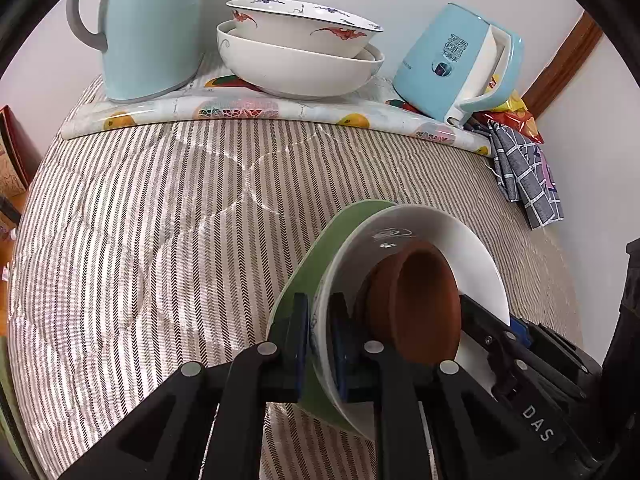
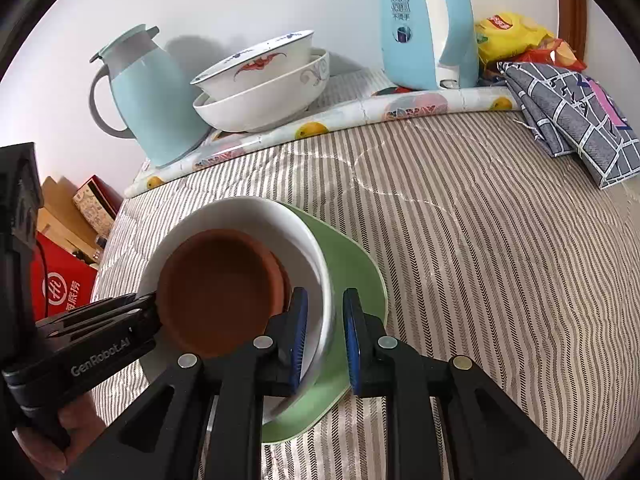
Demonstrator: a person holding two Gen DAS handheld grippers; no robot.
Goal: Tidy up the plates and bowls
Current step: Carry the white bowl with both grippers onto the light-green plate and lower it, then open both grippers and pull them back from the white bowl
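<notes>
Over striped bedding, my left gripper (image 1: 320,344) pinches the white bowl (image 1: 460,248) rim while my right gripper (image 2: 325,340) straddles its opposite rim, slightly parted.

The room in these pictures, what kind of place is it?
Probably a home kitchen or dining corner, not a lab: stacked bowls, a thermos jug and an electric kettle stand by the wall on a table with a striped cloth.

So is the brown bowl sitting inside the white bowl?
Yes, the brown bowl sits nested inside the white bowl, which rests on the green plate.
</notes>
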